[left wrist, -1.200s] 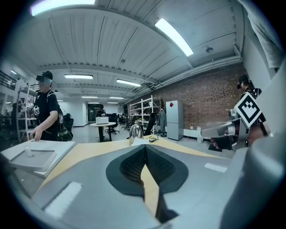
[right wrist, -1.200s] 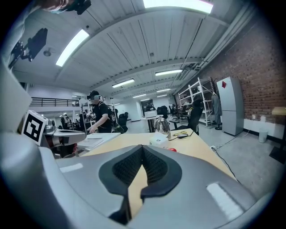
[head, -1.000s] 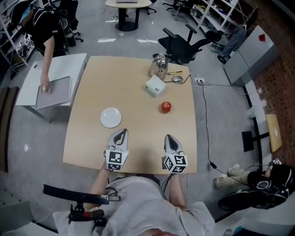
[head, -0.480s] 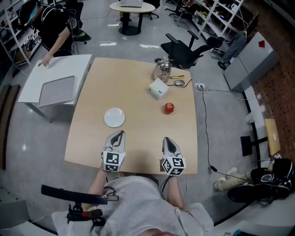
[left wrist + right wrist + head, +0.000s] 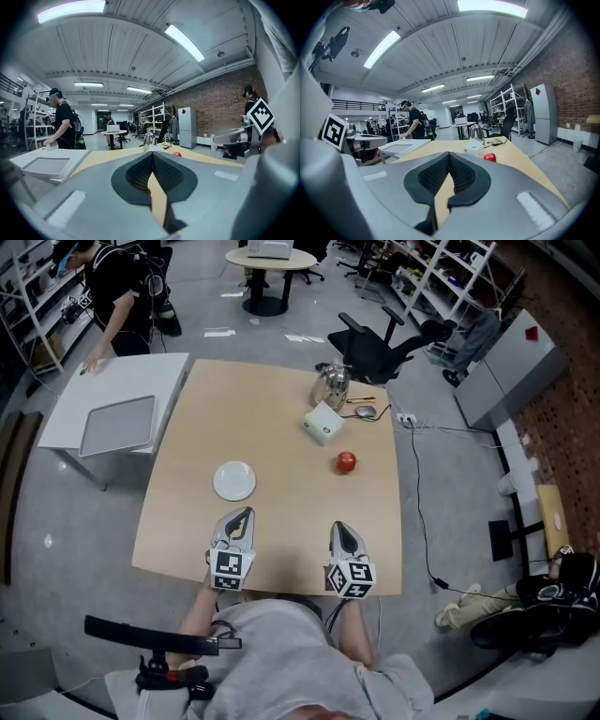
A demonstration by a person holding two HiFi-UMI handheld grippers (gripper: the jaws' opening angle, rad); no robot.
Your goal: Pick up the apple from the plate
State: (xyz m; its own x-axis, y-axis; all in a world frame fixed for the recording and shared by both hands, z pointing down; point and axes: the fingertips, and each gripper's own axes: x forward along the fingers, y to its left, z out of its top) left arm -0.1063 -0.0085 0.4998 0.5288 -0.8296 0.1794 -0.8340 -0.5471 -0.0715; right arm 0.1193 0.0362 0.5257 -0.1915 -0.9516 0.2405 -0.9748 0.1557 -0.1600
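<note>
A red apple lies on the bare wooden table, right of the middle and well apart from the empty white plate. It also shows small in the left gripper view as the apple and in the right gripper view as the apple. My left gripper rests near the table's front edge, just below the plate, with its jaws together and nothing in them. My right gripper sits beside it, also shut and empty, with the apple far ahead of it. Seen from their own cameras, the left gripper and the right gripper have their pads pressed together.
A white box, a glass kettle and a mouse stand at the table's far side. A white side table with a grey tray is at the left. A person stands behind it, and an office chair is beyond.
The person at the back left has taken a hand off the grey tray and stepped away. Both grippers stay near the front edge, jaws together.
</note>
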